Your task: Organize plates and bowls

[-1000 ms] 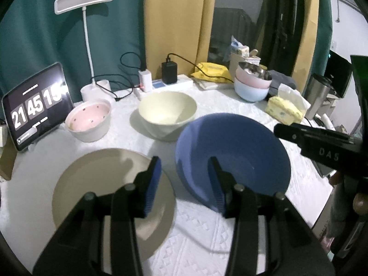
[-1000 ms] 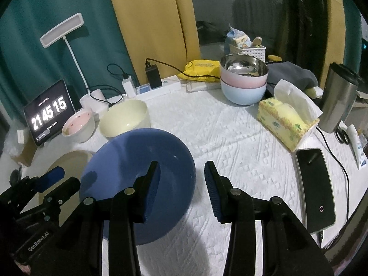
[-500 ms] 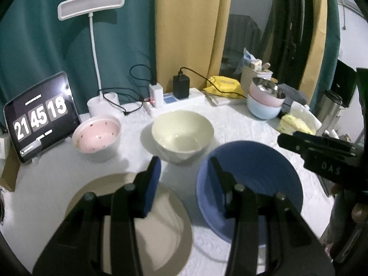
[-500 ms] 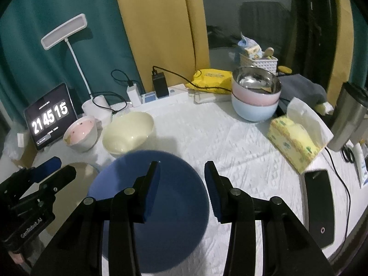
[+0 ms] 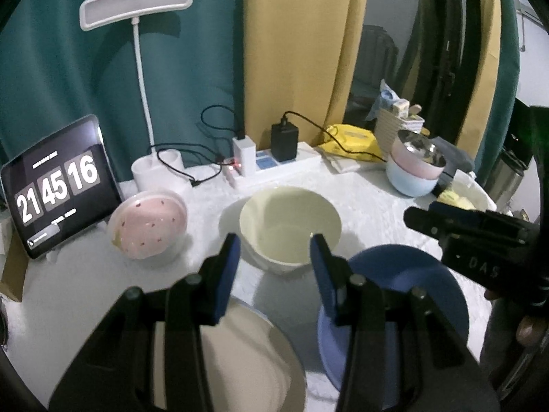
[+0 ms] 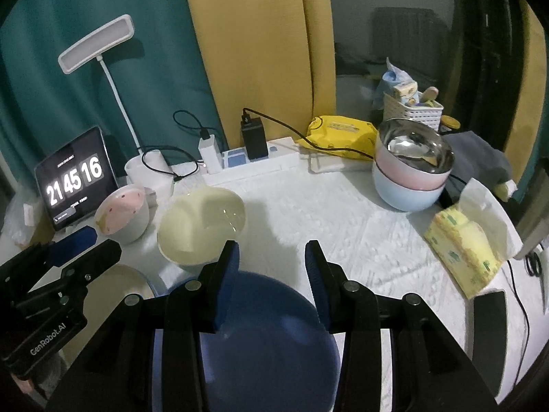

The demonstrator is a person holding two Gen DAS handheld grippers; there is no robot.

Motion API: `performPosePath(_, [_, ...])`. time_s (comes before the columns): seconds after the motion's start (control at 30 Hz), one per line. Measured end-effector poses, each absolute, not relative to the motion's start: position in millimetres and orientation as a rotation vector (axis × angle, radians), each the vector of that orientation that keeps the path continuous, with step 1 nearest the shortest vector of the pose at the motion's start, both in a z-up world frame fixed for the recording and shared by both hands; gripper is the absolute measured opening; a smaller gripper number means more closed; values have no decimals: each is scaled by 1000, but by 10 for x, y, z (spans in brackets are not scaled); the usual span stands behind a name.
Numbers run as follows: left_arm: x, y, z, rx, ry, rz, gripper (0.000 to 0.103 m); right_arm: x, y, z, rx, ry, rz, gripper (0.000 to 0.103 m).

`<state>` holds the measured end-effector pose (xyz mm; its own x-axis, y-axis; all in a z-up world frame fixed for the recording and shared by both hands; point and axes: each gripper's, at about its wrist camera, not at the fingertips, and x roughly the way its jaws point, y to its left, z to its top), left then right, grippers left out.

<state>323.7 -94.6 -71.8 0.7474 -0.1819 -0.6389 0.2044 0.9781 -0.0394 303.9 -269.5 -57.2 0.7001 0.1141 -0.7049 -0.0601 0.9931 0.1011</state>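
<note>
A cream bowl point(image 5: 290, 226) stands mid-table, just beyond my left gripper point(image 5: 274, 267), which is open with nothing between its blue pads. A pink speckled bowl point(image 5: 149, 223) sits to its left. Under the left fingers lies a beige plate point(image 5: 247, 353), and a blue plate point(image 5: 411, 292) lies to its right. My right gripper point(image 6: 271, 274) hangs open and empty over the far rim of the blue plate point(image 6: 267, 336), with the cream bowl point(image 6: 202, 226) ahead to its left. Each gripper shows at the edge of the other's view: right gripper point(image 5: 422, 213), left gripper point(image 6: 96, 243).
Stacked pink and pale blue bowls point(image 6: 411, 171) with a steel bowl on top stand at the back right. A tissue pack point(image 6: 463, 250) and a phone point(image 6: 489, 336) lie at the right. A tablet clock point(image 5: 58, 189), a desk lamp point(image 5: 137, 3) and a power strip point(image 5: 274, 168) line the back.
Both grippers have moved forward across the two plates toward the cream bowl, which now sits lower and larger in both views. The jaws have kept the same gap.
</note>
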Motion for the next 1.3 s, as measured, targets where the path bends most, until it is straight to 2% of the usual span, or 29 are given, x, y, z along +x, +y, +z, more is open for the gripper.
performPosePath(0.63, [3819, -874, -1029, 2, 799, -132, 44, 3640, -2562, -762, 41, 855, 135, 42])
performPosePath(1.3, [4164, -830, -1431, -50, 917, -117, 44, 4134, -2368, -1261, 113, 1045, 202, 42])
